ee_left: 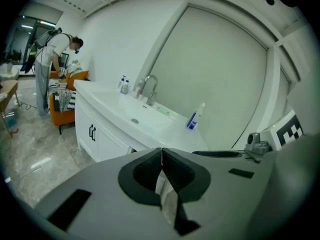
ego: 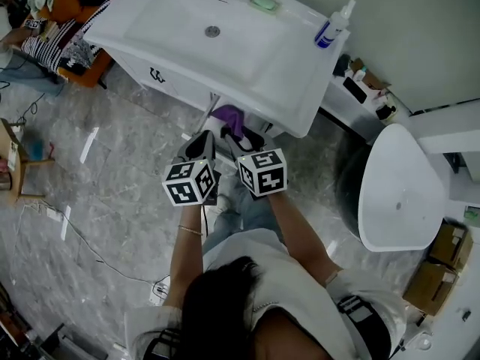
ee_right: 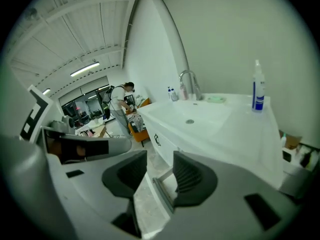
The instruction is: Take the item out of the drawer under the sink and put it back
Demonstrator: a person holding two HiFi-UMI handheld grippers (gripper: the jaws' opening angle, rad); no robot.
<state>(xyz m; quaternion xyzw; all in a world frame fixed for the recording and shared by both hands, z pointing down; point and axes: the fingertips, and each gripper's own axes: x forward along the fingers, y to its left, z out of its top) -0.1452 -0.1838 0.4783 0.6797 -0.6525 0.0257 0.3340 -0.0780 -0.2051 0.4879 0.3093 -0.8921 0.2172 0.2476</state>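
Sink vanity (ego: 225, 43) stands ahead, its drawer (ego: 201, 118) pulled open beneath the basin. Both forearms reach forward side by side above it. The left tool (ee_left: 161, 159) has its jaws pressed together, empty. The right tool (ee_right: 159, 164) holds its jaws apart, gripping nothing. A purple item (ego: 229, 117) lies in the drawer.

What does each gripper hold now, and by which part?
Nothing is held. The left gripper has its jaws shut together, empty; the right gripper has its jaws apart, pressing on nothing.

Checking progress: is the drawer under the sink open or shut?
Open: the drawer juts out below the sink, a purple item visible inside.
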